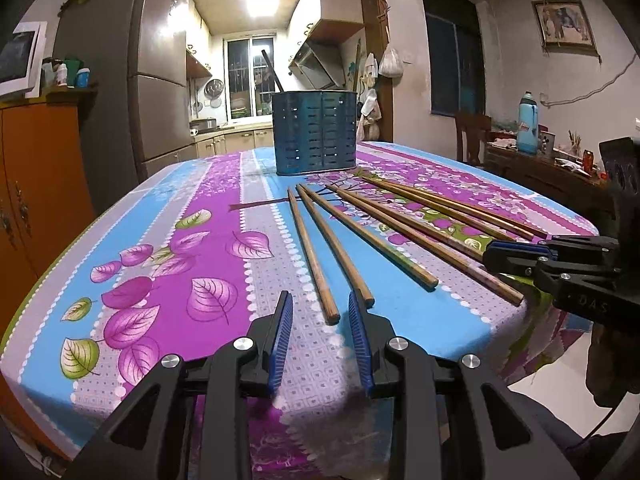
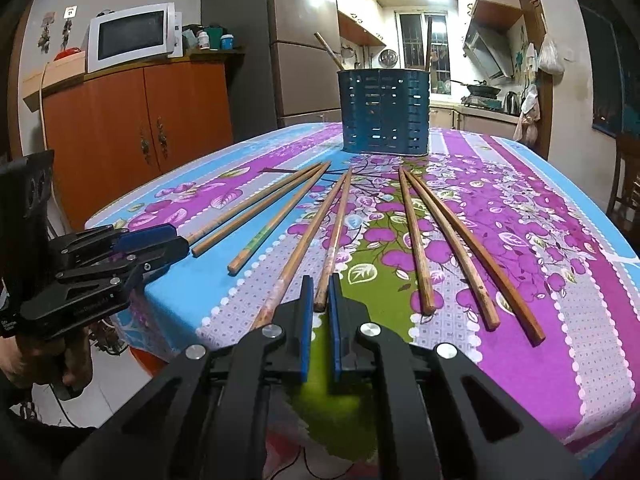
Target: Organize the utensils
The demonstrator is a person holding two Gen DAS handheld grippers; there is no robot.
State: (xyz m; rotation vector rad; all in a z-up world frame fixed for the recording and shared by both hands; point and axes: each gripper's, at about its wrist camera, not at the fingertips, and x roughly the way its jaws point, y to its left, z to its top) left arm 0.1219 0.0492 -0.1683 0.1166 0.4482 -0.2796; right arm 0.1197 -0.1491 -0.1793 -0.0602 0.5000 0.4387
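Several brown wooden chopsticks (image 1: 312, 256) (image 2: 416, 244) lie fanned out on the flowered tablecloth, tips toward a blue slotted utensil holder (image 1: 315, 133) (image 2: 385, 112) at the far side. The holder has chopsticks standing in it. My left gripper (image 1: 320, 300) is open just above the near ends of the leftmost chopsticks; it also shows in the right wrist view (image 2: 176, 240). My right gripper (image 2: 320, 286) is narrowly open around the near end of a middle chopstick (image 2: 334, 240), without clamping it; it also shows in the left wrist view (image 1: 490, 254).
The table (image 1: 160, 248) has its near edge right below both grippers. An orange cabinet (image 2: 132, 120) with a microwave (image 2: 132, 36) stands to the left, a fridge (image 1: 160, 80) behind it. A chair and a cluttered side table (image 1: 540, 160) stand on the right.
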